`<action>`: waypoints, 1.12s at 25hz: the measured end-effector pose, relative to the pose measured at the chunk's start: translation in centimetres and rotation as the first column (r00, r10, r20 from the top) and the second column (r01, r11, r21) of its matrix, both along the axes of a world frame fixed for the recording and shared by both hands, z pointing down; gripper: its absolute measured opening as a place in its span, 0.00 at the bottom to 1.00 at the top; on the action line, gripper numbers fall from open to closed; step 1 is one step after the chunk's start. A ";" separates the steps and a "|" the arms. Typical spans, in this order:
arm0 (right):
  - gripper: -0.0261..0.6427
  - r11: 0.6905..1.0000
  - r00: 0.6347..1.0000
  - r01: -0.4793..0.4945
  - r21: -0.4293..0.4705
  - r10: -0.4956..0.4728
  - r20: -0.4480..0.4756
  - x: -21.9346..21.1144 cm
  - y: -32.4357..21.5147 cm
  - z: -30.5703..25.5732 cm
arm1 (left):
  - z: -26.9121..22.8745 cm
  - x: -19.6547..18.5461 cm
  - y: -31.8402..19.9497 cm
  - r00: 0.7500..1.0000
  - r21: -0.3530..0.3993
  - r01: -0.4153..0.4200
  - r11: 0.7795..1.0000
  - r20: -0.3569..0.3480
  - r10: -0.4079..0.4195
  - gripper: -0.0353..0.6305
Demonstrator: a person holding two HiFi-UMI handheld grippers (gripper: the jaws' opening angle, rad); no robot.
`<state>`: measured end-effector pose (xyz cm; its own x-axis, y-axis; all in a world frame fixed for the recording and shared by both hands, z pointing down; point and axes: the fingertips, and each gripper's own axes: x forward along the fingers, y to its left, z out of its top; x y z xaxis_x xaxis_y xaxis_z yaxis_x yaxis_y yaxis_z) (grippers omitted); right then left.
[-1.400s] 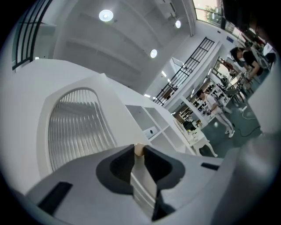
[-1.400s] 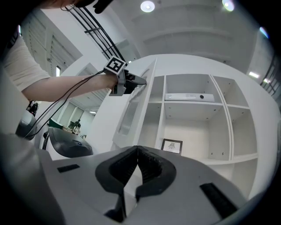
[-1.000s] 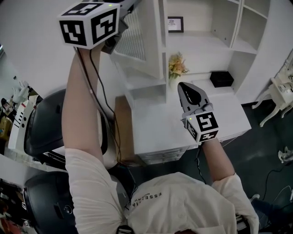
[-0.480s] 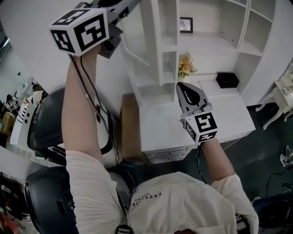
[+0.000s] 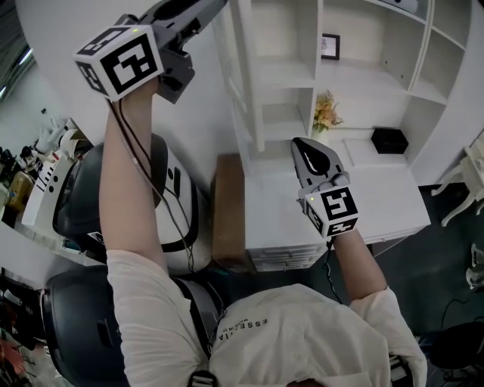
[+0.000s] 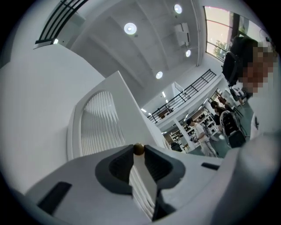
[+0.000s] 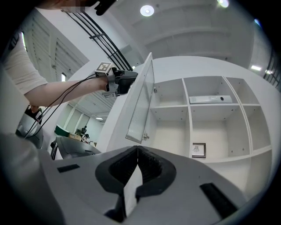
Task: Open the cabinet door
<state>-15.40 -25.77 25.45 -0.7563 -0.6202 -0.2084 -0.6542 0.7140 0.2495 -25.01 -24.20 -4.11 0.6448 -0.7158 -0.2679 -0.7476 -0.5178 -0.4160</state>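
The white cabinet door (image 5: 243,98) with a slatted panel stands swung out, edge-on to the head view. My left gripper (image 5: 198,9) is raised at the top left, shut on the door's small brass knob (image 6: 138,148). That knob sits pinched between the two dark pads of the left gripper (image 6: 138,150). The right gripper view shows the door (image 7: 142,105) open beside the shelves, with the left gripper (image 7: 125,82) at its outer edge. My right gripper (image 5: 306,147) hovers over the desk, shut and holding nothing, its pads (image 7: 149,165) pressed together.
The white shelf unit (image 5: 291,75) holds a framed picture (image 5: 330,45). Flowers (image 5: 327,112) and a black box (image 5: 389,140) rest on the white desk (image 5: 378,200). A brown cardboard box (image 5: 227,212) and black chairs (image 5: 76,204) stand to the left.
The left gripper has moved left with the knob, and the door has swung further out from the shelves. The right gripper stays in about the same spot.
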 end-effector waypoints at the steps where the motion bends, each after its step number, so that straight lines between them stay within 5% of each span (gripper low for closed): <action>1: 0.06 1.000 1.000 0.005 -0.001 -0.005 -0.001 -0.4 0.2 0.1 | 0.0 -0.6 0.4 1.000 0.000 -0.001 1.000 -0.006 0.001 0.17; 11: 0.06 0.999 0.999 0.046 -0.005 -0.046 -0.010 -3.9 2.0 0.6 | -0.1 -5.9 3.0 0.998 0.014 0.043 0.999 -0.038 -0.043 0.17; 17: 0.06 0.999 0.999 0.049 -0.020 -0.049 -0.022 -4.4 1.4 1.4 | 0.0 -7.7 3.0 0.994 0.046 0.107 0.993 0.002 -0.107 0.17; 24: 0.06 0.999 0.998 0.040 -0.024 -0.041 -0.038 -4.6 1.4 1.8 | -0.1 -7.7 3.2 0.994 0.073 0.104 0.992 0.021 -0.106 0.17; 28: 0.06 0.999 0.999 0.032 -0.025 -0.033 -0.041 -4.2 1.4 1.8 | -0.1 -7.7 3.4 0.993 0.077 0.116 0.990 -0.029 -0.114 0.17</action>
<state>-19.59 -24.37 27.25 -0.7841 -0.5993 -0.1611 -0.6196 0.7412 0.2582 -32.69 -20.77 -4.24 0.5517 -0.7612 -0.3409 -0.8110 -0.3942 -0.4322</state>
